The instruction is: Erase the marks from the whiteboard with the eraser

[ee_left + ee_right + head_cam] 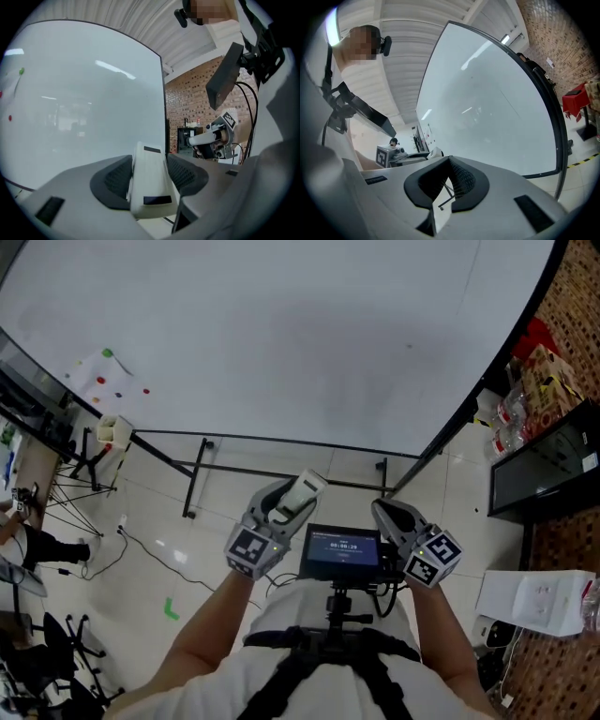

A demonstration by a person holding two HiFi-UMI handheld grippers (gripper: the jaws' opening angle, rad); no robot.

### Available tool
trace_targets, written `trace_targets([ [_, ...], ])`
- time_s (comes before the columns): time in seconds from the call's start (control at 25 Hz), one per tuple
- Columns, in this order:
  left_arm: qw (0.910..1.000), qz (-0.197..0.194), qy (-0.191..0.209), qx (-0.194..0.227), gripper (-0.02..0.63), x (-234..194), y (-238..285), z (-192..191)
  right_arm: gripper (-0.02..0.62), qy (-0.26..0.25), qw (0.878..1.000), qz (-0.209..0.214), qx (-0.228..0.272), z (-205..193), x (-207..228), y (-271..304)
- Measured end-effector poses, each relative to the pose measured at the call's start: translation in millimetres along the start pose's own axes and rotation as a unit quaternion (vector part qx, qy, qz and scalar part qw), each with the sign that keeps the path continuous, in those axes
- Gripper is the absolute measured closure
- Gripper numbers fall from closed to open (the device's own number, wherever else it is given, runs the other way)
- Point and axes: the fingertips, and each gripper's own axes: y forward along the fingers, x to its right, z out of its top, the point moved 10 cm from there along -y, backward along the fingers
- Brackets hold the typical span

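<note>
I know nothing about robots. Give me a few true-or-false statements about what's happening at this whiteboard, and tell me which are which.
1. The left gripper is clamped on a white eraser. True.
2. The right gripper holds a marker pen. False: its jaws are closed with nothing between them.
3. The eraser is pressed against the whiteboard. False: it is held away from the board, close to the person's body.
4. Small green and red dots sit near the whiteboard's left edge. True.
5. The middle of the whiteboard is covered in bold writing. False: it looks almost clean.
</note>
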Motion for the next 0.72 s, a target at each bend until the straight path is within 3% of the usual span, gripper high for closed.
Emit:
trace_targets([
  [0.2,0.9994,0.009,-0.031,0.012,0.334,-18.3,-60.8,-22.0,0.578,-0.009,1.000,0.004,-0.015,-17.7,-56.1,23.5],
  [0.32,0.9995,-0.002,-0.029,0.012,0.334,-18.7,-85.2,-32.8,0.578,-0.006,1.000,-0.008,-0.015,-30.8,-81.0,26.2],
  [0.72,0.9986,-0.029,-0.044,0.010,0.334,-26.3,-120.9,-51.0,0.578,-0.003,0.999,-0.029,-0.024,-49.9,-125.7,42.1],
])
